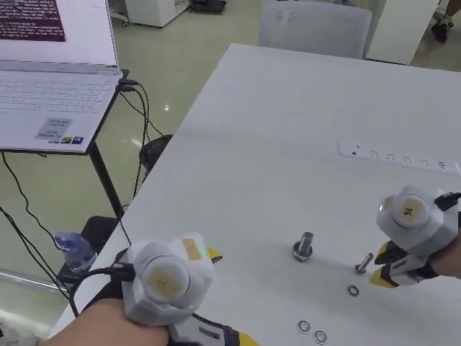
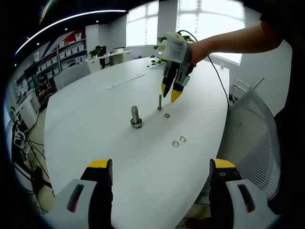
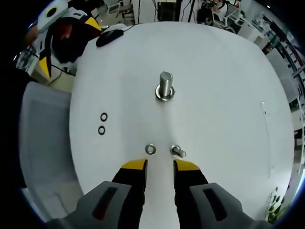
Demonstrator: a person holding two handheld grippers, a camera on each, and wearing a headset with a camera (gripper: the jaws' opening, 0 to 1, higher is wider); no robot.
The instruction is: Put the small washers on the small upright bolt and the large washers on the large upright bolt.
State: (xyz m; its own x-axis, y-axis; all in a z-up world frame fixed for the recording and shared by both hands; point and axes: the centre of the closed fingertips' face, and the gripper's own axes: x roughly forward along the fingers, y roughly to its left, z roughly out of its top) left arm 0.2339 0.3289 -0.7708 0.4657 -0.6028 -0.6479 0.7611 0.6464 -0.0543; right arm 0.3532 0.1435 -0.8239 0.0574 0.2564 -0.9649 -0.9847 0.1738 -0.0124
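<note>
Washers [image 3: 150,149] loose on table [image 1: 288,144], left gripper [image 2: 160,164] fingers [image 2: 101,165] wide apart, right gripper [image 3: 160,163] fingers [image 3: 136,168] narrowly parted, empty

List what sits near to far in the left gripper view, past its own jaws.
Pair of loose washers → large bolt → single washer → small bolt → right gripper, tips pointing down just beyond the small bolt → power strip.
</note>
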